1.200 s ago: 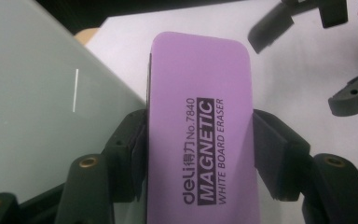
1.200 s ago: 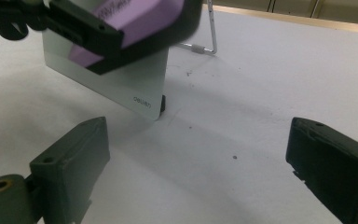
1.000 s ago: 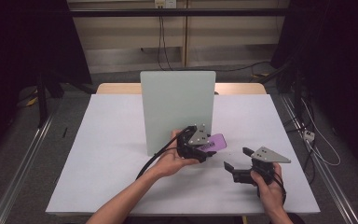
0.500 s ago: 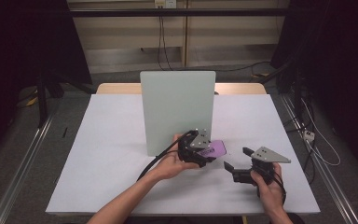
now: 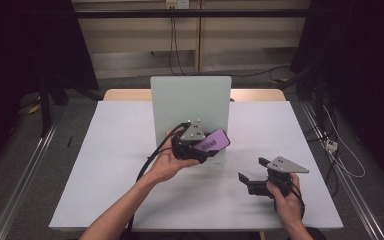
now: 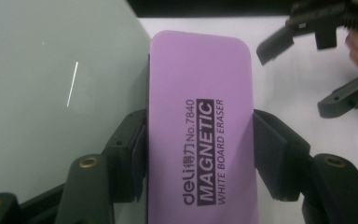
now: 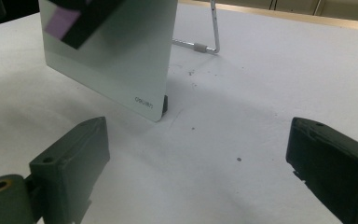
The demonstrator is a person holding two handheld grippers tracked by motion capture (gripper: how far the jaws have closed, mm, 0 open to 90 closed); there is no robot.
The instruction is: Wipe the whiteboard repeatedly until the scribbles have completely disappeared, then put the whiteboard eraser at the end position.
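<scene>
A: Which object do the left tongs carry?

B: A purple eraser, a flat slab with rounded corners and a smooth matte face, printed "MAGNETIC WHITE BOARD ERASER". The two black jaws are clamped on its long sides. In the high view the eraser is held above the worktop, just in front of the lower right part of the board.

A: Describe the board.

B: A pale green-grey whiteboard, a rectangular panel with rounded corners, standing upright near the middle of the worktop. Its glossy face carries one short white stroke. In the right gripper view a thin metal wire stand props it from behind, and a small dark foot sits under its near corner.

A: And the right tongs?

B: Their blocky black jaws stand wide apart, with nothing between them. In the high view they rest low at the near right of the worktop, well apart from the board.

A: What of the surroundings?

B: The worktop is a matte white sheet, lightly speckled. Beyond it lie a grey floor, pale wall panels with hanging cables, and dark curtains on both sides.
</scene>
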